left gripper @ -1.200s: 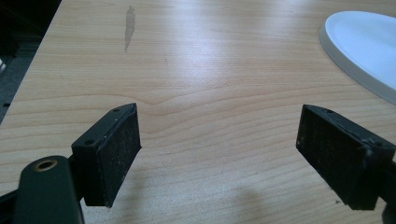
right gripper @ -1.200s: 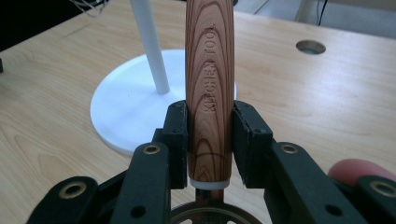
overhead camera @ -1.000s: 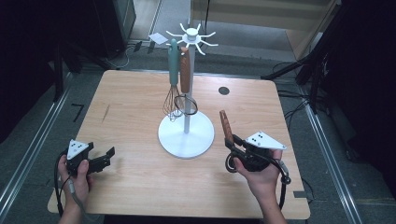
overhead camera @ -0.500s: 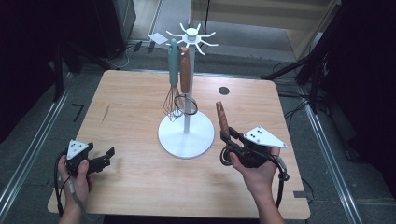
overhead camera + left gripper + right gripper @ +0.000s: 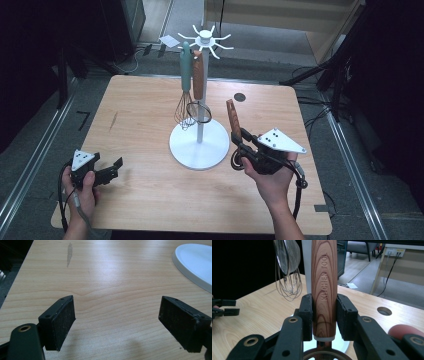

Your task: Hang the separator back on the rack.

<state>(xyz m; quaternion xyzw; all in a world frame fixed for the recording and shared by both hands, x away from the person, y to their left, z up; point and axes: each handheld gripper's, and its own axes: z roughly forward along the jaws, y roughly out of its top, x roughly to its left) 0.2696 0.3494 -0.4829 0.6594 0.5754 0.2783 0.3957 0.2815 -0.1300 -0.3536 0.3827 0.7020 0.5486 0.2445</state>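
Observation:
A white hook stand (image 5: 205,36) rises from a round white base (image 5: 199,145) at the table's middle. A teal-handled whisk (image 5: 185,70) and a wooden-handled strainer (image 5: 198,75) hang from it. My right gripper (image 5: 242,145) is shut on a third wooden-handled kitchen tool (image 5: 232,117), held nearly upright just right of the base. In the right gripper view the pads clamp the handle's lower end (image 5: 324,277), with my right gripper (image 5: 324,315) under the whisk wires (image 5: 287,285). My left gripper (image 5: 112,167) rests open near the front left; in its own view my left gripper (image 5: 117,322) holds nothing.
The wooden table (image 5: 140,110) has a round cable hole (image 5: 240,97) at the back right. The stand's base edge (image 5: 195,265) lies ahead and right of the left jaws. Dark floor, cables and metal rails surround the table.
My right hand has lifted the wooden-handled tool and brought it a little closer to the stand. The left hand has stayed put.

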